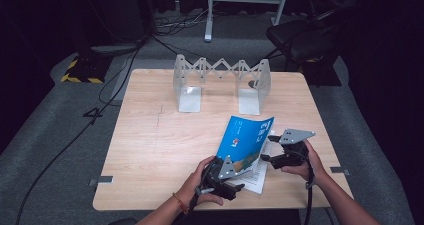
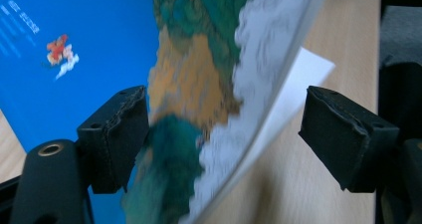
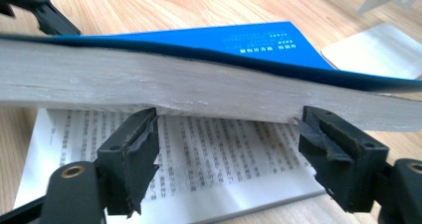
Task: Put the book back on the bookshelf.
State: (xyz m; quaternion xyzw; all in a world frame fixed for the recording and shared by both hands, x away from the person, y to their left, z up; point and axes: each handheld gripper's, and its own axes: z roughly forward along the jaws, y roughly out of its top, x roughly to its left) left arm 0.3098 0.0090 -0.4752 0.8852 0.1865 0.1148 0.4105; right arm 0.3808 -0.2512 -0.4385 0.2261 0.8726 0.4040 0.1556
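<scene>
A light wooden table stands on grey carpet; a blue-covered book lies half-open near both released grippers, left and right.

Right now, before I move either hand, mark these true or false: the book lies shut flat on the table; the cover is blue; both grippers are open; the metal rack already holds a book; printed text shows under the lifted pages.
1. The book lies shut flat on the table. False: its cover and a thick block of pages are lifted.
2. Its cover is blue. True.
3. The left gripper and the right gripper both stand open. True: each pair of jaws is spread apart.
4. The metal rack holds a book. False: nothing stands in it.
5. A printed page shows beneath the lifted pages. True.
</scene>
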